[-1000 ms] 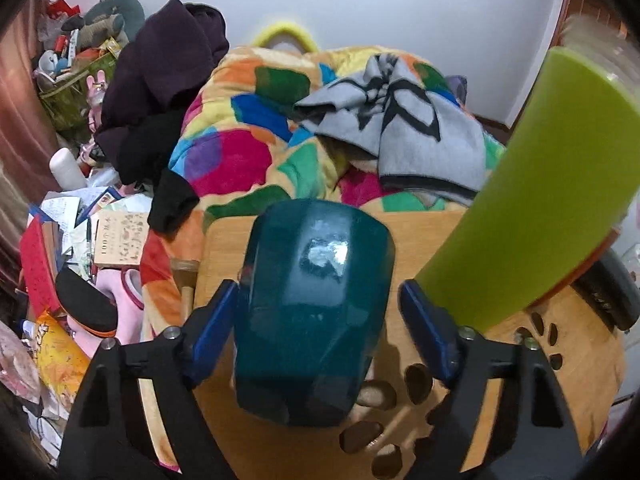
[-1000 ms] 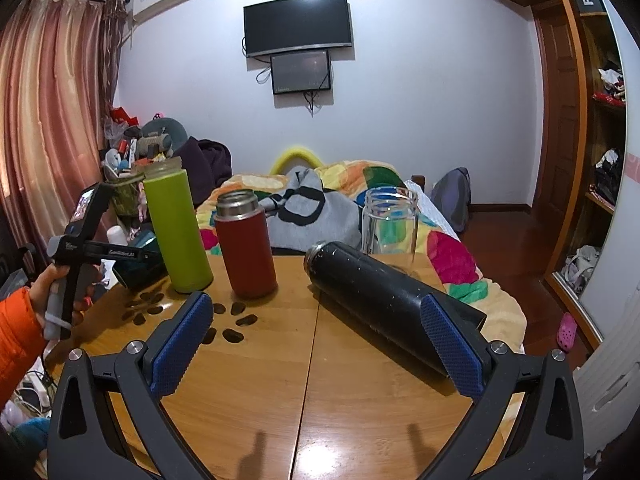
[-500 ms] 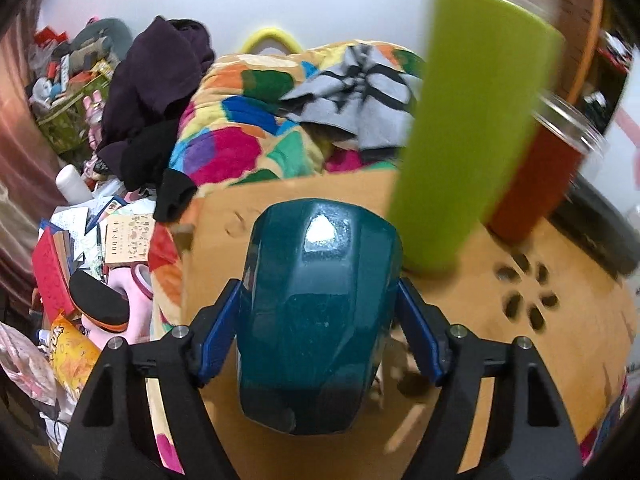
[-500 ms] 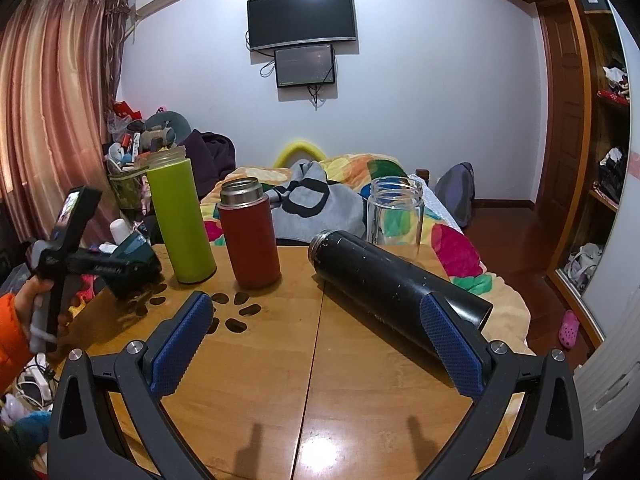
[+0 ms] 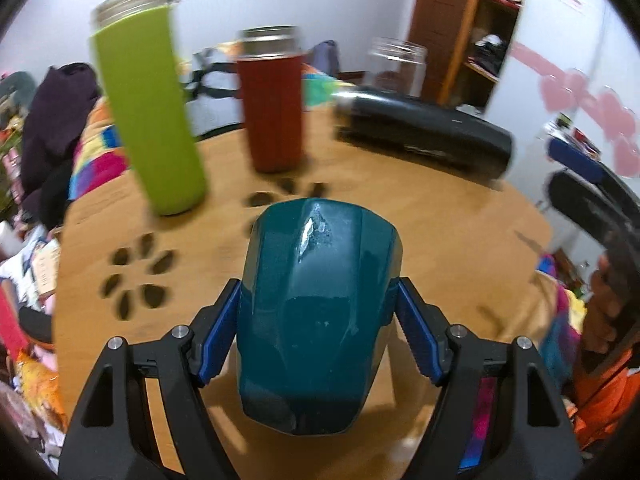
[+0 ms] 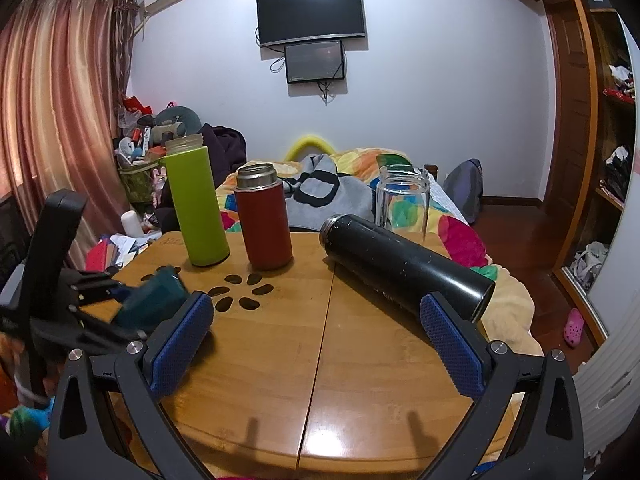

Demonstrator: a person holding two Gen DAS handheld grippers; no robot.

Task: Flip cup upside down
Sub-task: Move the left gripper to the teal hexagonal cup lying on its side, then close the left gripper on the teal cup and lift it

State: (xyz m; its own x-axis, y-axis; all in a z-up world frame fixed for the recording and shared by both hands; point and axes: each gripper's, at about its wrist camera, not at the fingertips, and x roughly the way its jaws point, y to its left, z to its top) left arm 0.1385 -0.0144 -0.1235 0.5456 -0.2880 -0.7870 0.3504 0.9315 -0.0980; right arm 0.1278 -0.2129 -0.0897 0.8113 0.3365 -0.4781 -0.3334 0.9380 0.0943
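Observation:
My left gripper [image 5: 320, 332] is shut on a dark teal cup [image 5: 316, 316], blue pads pressed on both its sides. The cup is held above the round wooden table [image 5: 420, 248] and lies along the fingers; I cannot see which end is its mouth. In the right wrist view the same cup [image 6: 154, 300] and left gripper [image 6: 120, 300] show at the table's left edge. My right gripper [image 6: 316, 344] is open and empty over the table's near side.
On the table stand a green bottle [image 6: 196, 208], a red flask [image 6: 264, 220] and a clear glass jar [image 6: 402, 200]. A black flask [image 6: 404, 268] lies on its side at the right. A bed with a colourful quilt [image 6: 460, 236] is behind; clutter lies at the left.
My left gripper closed on the teal cup, lifted it and swung right, from facing the bed to facing the bottles. My right gripper barely moved.

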